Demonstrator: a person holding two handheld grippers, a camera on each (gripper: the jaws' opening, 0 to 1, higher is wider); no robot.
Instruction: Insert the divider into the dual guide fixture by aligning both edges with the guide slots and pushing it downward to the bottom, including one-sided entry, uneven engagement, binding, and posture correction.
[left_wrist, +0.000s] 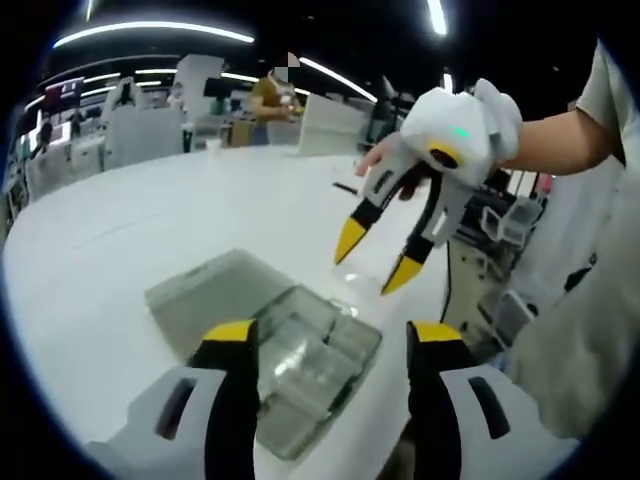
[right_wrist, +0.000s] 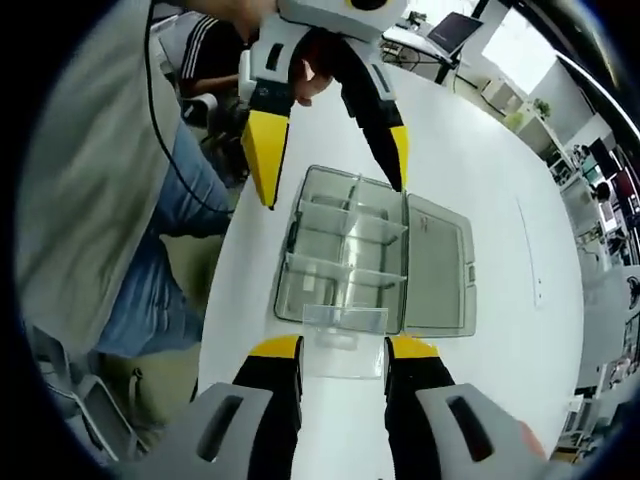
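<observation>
A: What carries the work?
B: A white counter (right_wrist: 500, 200), seen in both views. A person sits at its edge in a light shirt and jeans (right_wrist: 165, 260).

A: Where is the box?
B: A clear plastic box (right_wrist: 345, 250) lies on the counter near that edge, lid (right_wrist: 437, 265) swung fully open and flat beside the tray. Fixed partitions split the tray into compartments. In the left gripper view the same box (left_wrist: 310, 365) sits between and beyond that view's own jaws.

A: State of the left claw?
B: The left claw (right_wrist: 330, 170) hangs above the far end of the tray in the right gripper view, jaws spread, nothing between them.

A: And the right claw?
B: The right claw (right_wrist: 343, 350) is released, jaws apart. In the left gripper view it (left_wrist: 375, 265) hovers above the counter by the box, yellow tips down.

A: Where is the divider?
B: The clear divider (right_wrist: 345, 320) lies flat on the counter, at the near end of the box, just ahead of the right claw. Contact with the jaws cannot be told.
</observation>
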